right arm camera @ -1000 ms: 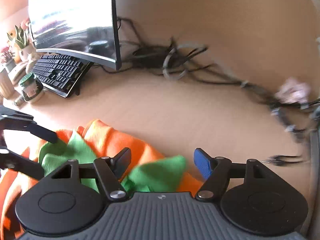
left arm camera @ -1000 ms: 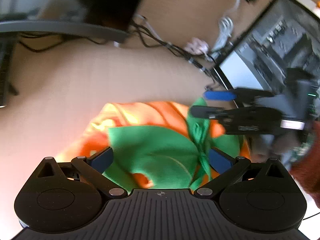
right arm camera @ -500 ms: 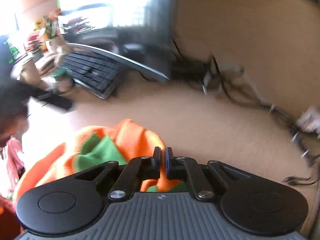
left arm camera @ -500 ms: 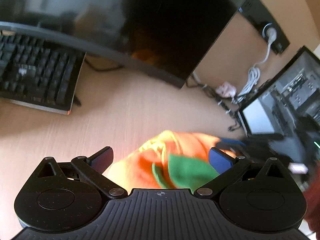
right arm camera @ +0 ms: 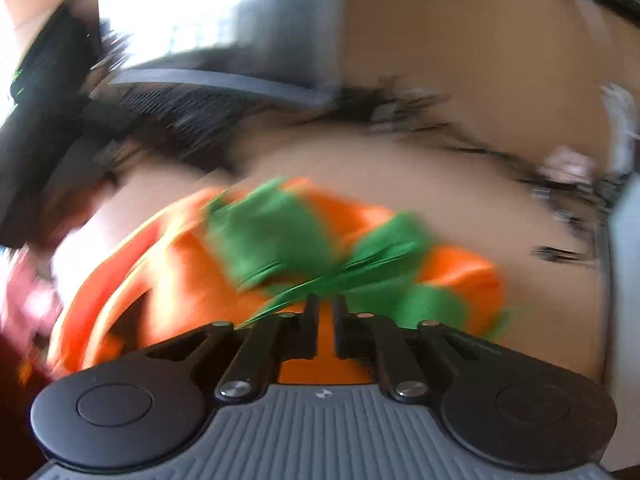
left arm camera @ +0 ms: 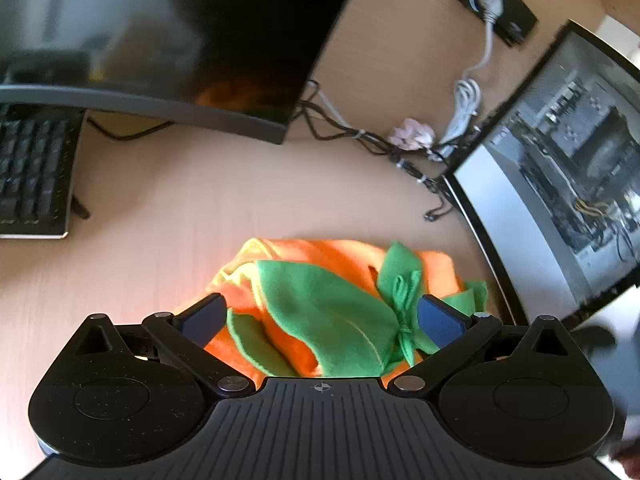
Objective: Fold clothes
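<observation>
An orange garment with green patches and a green tie (left arm camera: 320, 296) lies crumpled on the wooden desk (left arm camera: 168, 216). My left gripper (left arm camera: 320, 314) hangs just above its near side, jaws wide open, with the cloth below and between the blue pads (left arm camera: 436, 316) but not pinched. In the blurred right wrist view the same garment (right arm camera: 280, 240) lies bunched ahead, and my right gripper (right arm camera: 325, 312) is shut on a fold of its orange fabric, which shows between the narrow jaws.
A curved monitor (left arm camera: 160, 40) and a black keyboard (left arm camera: 32, 172) stand at the back left. A second screen (left arm camera: 560, 184) stands close on the right. Tangled cables (left arm camera: 360, 132) and a power strip (left arm camera: 496, 4) lie behind the garment.
The right gripper shut on the garment's edge and swung across with it, its view now blurred. It has left the left wrist view. The left gripper stayed open over the cloth.
</observation>
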The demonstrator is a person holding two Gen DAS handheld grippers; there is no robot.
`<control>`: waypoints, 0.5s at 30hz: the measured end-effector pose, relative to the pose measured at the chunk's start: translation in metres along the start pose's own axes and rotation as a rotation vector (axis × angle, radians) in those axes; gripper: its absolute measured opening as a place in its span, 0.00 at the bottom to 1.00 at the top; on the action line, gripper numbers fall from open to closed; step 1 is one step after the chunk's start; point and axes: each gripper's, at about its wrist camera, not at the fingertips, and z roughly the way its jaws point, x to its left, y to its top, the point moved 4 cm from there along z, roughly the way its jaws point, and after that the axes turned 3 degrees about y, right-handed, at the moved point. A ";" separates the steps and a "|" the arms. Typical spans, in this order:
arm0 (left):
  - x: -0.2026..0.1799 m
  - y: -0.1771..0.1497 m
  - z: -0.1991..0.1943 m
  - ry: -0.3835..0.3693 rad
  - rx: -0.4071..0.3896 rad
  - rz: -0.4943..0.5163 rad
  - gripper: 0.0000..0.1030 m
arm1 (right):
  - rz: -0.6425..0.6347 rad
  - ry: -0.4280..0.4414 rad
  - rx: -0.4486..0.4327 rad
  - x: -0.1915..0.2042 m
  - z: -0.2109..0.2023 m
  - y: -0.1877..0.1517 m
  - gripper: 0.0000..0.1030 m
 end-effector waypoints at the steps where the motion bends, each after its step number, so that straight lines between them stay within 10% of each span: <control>1: -0.002 -0.001 0.004 -0.013 0.007 0.003 1.00 | 0.030 -0.023 -0.015 -0.013 0.000 0.006 0.08; 6: -0.016 -0.014 0.032 -0.059 0.073 0.027 1.00 | 0.030 -0.050 -0.024 -0.036 0.030 0.031 0.11; 15: -0.028 -0.040 0.071 0.125 0.117 0.181 1.00 | -0.102 -0.146 0.091 -0.052 0.086 -0.002 0.17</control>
